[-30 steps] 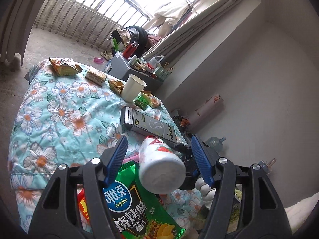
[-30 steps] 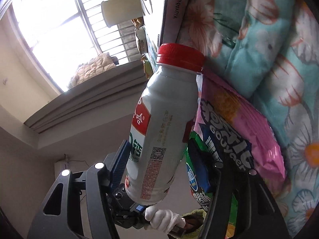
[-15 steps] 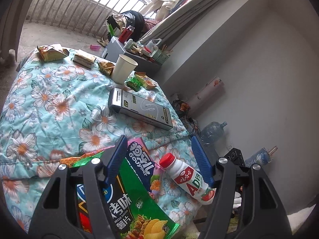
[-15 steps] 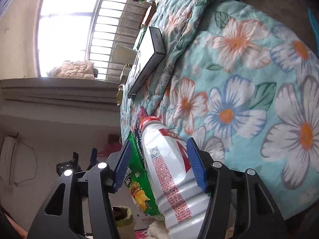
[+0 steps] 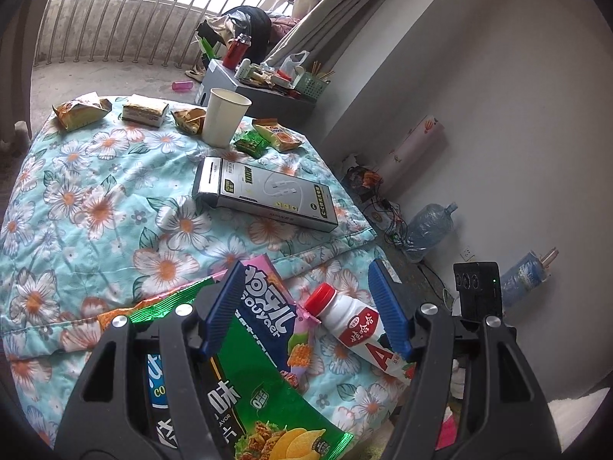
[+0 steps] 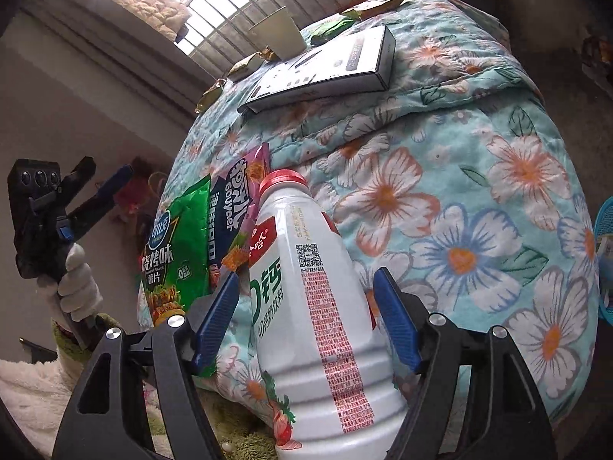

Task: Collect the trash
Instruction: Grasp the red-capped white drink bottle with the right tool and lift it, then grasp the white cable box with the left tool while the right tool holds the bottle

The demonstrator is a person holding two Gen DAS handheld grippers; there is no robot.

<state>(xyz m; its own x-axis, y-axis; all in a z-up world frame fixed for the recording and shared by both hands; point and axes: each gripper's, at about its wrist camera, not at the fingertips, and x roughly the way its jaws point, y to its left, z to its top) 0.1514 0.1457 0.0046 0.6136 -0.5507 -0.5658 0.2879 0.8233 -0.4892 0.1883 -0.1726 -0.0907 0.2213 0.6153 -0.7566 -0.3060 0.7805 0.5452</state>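
I see a floral quilted bed (image 5: 95, 207) bearing 1 paper cup (image 5: 224, 115), 1 long box (image 5: 264, 197) and several snack wrappers (image 5: 80, 109).

A lived-in home bedroom: a floral quilt (image 5: 95, 199) covers the bed, curtains (image 5: 345, 11) hang by a barred window (image 5: 134, 11), clutter crowds the floor.

Both wrist cameras look down along their own fingers from the near edge of the floral quilt (image 5: 95, 199) toward the barred window, the right one closer in, sharing the white bottle (image 6: 322, 306), snack bags and grey box (image 5: 264, 195).
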